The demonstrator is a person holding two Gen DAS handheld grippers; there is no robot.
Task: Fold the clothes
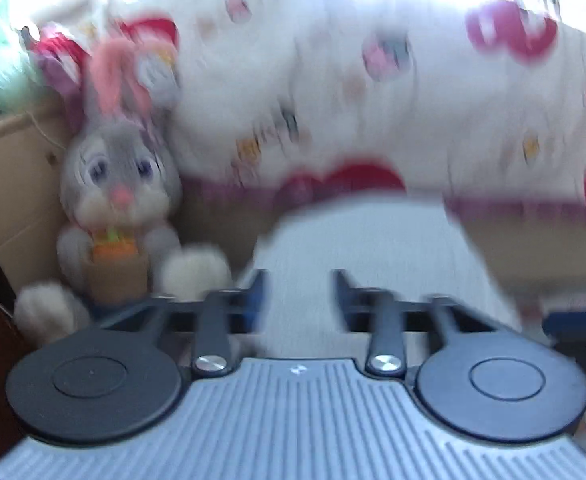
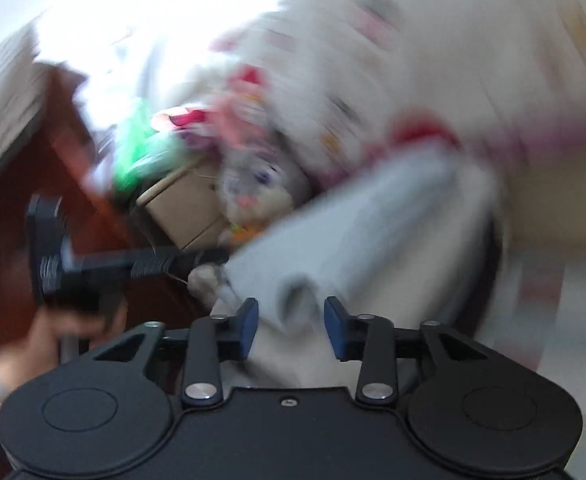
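A pale grey garment [image 1: 365,256] lies in front of my left gripper [image 1: 299,300], reaching between its two blue-padded fingers, which stand apart. In the right wrist view the same garment [image 2: 357,224] is bunched, with a rolled fold between the fingers of my right gripper [image 2: 291,328], which also stand apart. Whether either gripper pinches the cloth is unclear. Both views are blurred by motion. The left gripper [image 2: 197,260] shows at the left of the right wrist view, touching the garment's edge.
A grey plush rabbit [image 1: 117,200] sits at the left against a cardboard box [image 1: 9,184]. A white quilt with red and pink prints [image 1: 373,92] fills the back. A green bag [image 2: 133,152] and brown wooden furniture [image 2: 21,208] are at the left.
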